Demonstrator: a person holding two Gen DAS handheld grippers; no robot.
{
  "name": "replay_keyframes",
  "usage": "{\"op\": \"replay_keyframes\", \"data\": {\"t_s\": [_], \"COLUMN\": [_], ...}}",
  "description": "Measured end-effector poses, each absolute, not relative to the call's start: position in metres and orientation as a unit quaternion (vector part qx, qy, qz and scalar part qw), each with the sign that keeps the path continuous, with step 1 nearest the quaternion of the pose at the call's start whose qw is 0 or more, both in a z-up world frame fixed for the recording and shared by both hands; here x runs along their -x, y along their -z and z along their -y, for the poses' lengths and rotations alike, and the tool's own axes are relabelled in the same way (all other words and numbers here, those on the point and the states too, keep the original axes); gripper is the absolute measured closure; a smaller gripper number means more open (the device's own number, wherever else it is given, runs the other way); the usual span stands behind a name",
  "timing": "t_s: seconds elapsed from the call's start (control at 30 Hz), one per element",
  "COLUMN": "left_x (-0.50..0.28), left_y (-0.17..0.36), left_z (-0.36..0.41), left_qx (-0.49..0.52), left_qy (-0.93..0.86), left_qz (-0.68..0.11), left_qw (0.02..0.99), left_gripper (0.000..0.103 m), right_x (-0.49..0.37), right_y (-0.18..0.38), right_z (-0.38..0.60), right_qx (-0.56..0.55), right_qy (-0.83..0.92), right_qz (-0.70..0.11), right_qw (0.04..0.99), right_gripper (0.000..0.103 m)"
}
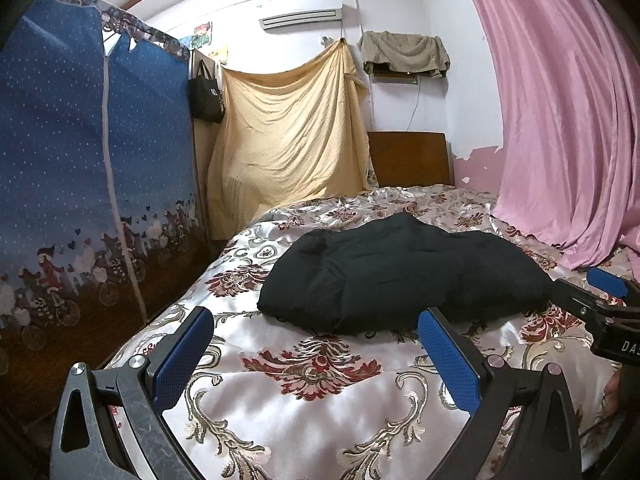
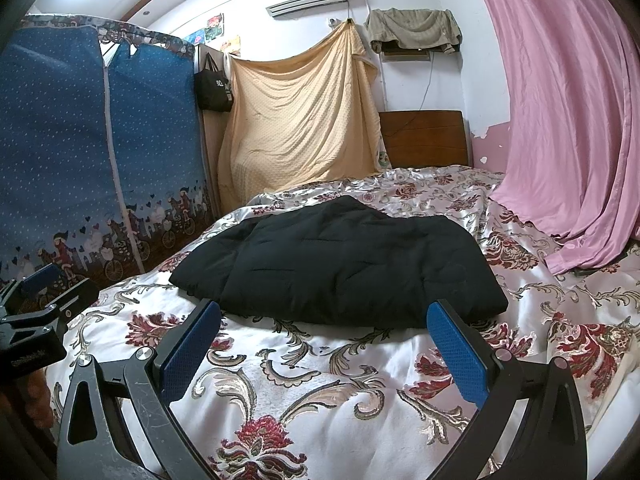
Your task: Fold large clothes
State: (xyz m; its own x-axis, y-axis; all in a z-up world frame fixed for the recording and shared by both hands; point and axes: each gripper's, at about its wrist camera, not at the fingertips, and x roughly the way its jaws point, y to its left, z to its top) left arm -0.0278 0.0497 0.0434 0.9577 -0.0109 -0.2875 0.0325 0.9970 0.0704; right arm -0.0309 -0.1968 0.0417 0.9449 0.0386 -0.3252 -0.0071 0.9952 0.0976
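A folded black jacket [image 1: 404,276] lies mid-frame on the flowered bedspread [image 1: 304,412]. The left gripper [image 1: 316,356] and right gripper [image 2: 324,350] hover in the lower frame, jaws wide and empty, near its front edge.

Both fisheye cameras sat low over the near part of the bed [image 1: 304,412], each looking forward along its own blue-padded fingers toward the headboard [image 1: 410,158] and the far wall. The left wrist view stood to the left, with the folded black garment [image 1: 404,272] ahead and slightly right, and caught the right gripper [image 1: 600,300] at its right edge. The right wrist view stood to the right and caught the left gripper [image 2: 40,296] at its left edge. Both views shared the garment, the blue wardrobe cover [image 1: 92,152], the yellow sheet [image 1: 292,128] and the pink curtain [image 1: 568,112].
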Motion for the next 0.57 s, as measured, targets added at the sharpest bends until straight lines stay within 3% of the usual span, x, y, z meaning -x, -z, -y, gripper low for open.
{"op": "replay_keyframes", "data": {"t_s": [0.57], "left_x": [0.0331], "left_y": [-0.0378], "left_z": [-0.0464], "left_qx": [-0.041], "left_qy": [0.01], "left_qz": [-0.137], "left_qw": [0.99], "left_gripper": [0.0], "right_x": [0.0305], "right_y": [-0.0413], "right_z": [0.1919], "right_qx": [-0.048], "right_qy": [-0.011], "right_qz": [-0.167], "right_qw": [0.985], "right_gripper": [0.001]}}
